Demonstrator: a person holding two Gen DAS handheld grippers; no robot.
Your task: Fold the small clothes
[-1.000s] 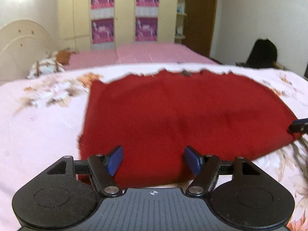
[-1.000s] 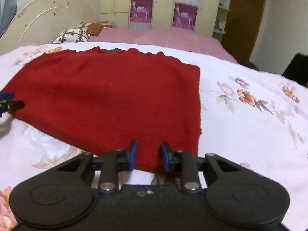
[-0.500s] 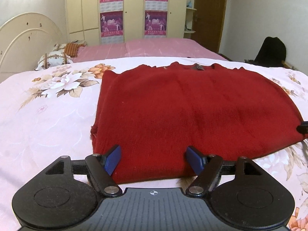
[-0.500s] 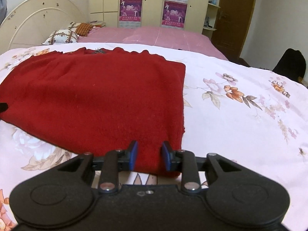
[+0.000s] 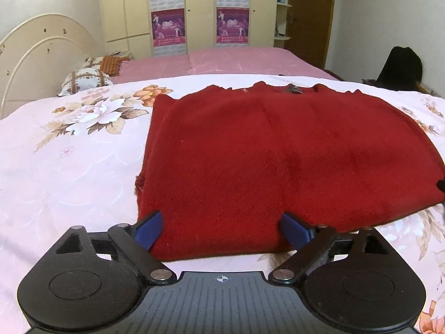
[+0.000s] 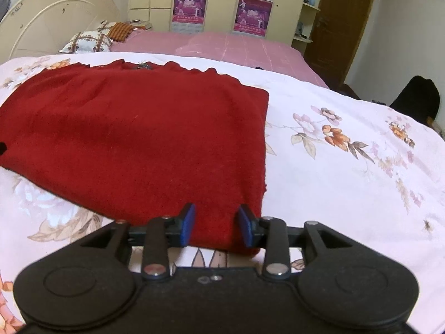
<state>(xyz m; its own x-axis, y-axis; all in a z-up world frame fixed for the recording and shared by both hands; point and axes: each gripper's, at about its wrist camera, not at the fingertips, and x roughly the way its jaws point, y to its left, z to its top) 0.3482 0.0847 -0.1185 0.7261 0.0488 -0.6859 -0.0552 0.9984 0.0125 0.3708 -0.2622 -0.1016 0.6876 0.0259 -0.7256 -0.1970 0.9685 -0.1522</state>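
Observation:
A red knit garment (image 5: 267,156) lies flat on the floral bedspread (image 5: 69,172), its collar at the far edge. My left gripper (image 5: 222,231) is open, its blue pads straddling the garment's near left corner. In the right wrist view the same garment (image 6: 144,139) fills the left half. My right gripper (image 6: 216,226) is open with a narrower gap, its pads on either side of the near right corner of the cloth. The cloth lies between both pairs of pads, unpinched.
A cream headboard (image 5: 41,55) and patterned pillows (image 5: 86,80) stand at the far left. A pink bed cover (image 5: 222,61) lies beyond, before wardrobes with posters (image 5: 167,8). A dark object (image 5: 400,66) sits at the far right.
Both grippers have shifted along the garment's near edge toward its corners and settled lower. The right gripper's pads have spread slightly. The garment has not moved.

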